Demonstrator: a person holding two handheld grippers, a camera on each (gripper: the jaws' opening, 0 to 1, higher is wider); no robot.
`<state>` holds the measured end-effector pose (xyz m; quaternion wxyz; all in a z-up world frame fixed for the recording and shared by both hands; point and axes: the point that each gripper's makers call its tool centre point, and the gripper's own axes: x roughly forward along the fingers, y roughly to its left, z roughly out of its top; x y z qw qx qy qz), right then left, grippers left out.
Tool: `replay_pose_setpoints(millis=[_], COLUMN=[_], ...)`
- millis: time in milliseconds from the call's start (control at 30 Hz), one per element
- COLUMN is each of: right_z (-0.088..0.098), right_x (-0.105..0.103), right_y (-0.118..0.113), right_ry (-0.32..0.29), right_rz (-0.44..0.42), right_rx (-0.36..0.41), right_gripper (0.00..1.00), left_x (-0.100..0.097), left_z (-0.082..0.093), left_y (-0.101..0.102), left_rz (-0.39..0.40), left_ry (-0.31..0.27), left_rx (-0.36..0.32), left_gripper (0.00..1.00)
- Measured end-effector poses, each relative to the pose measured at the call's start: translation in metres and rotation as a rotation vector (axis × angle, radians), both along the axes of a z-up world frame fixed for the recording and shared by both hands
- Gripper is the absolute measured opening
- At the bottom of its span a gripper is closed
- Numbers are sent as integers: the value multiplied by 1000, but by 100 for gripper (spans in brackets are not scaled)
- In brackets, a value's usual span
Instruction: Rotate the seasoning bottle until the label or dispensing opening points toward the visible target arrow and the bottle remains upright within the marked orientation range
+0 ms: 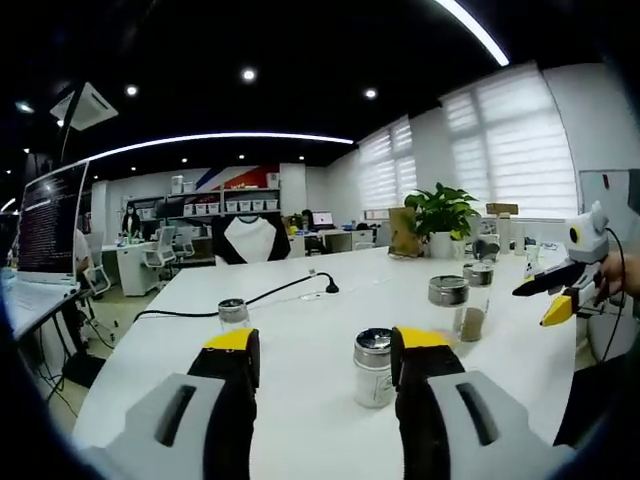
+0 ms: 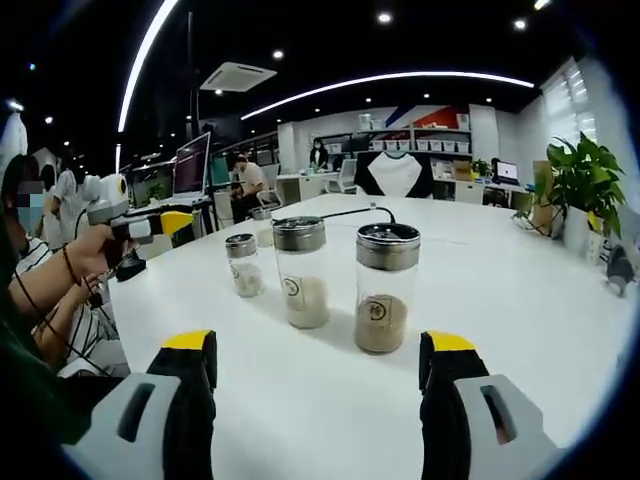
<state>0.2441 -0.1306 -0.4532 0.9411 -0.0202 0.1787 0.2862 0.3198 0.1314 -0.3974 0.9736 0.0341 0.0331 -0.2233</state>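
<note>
Wide-open right gripper faces an upright brown-filled seasoning bottle, just ahead between its jaws. Left gripper, also wide, sits nearer a smaller jar.

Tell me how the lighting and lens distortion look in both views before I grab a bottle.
Left gripper view: bright window blinds, ceiling light strip bowed by fisheye. Right gripper view: even light, soft shadows under the seasoning bottles, labels sharp; white table edges curve.
</note>
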Motion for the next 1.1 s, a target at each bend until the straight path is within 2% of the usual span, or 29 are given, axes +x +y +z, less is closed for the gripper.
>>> replay_pose_setpoints(millis=[100, 200, 333, 533, 767, 867, 900, 1100], right_z=[1, 1, 2, 1, 0, 1, 1, 3], right_x=[-2, -2, -2, -4, -6, -6, -6, -5], right_y=[0, -1, -3, -8, -7, -7, -8, -13], right_ry=[1, -3, -6, -1, 4, 0, 2, -2], right_rz=[0, -4, -10, -23, -20, -22, -23, -38], right_rx=[-10, -16, -20, -17, -20, -20, -20, -24], right_gripper=[85, 85, 85, 84, 84, 84, 84, 84], left_x=[12, 25, 42, 73, 104, 119, 124, 148], left_z=[0, -2, -5, -21, -36, -45, -52, -65], left_y=[6, 14, 22, 37, 42, 44, 45, 47], left_rz=[19, 41, 72, 102, 129, 136, 146, 168], left_ry=[-22, -7, -11, 20, 30, 30, 49, 69], left_rx=[19, -20, 24, 40, 28, 66, 79, 73], left_gripper=[56, 57, 57, 57, 57, 56, 55, 55])
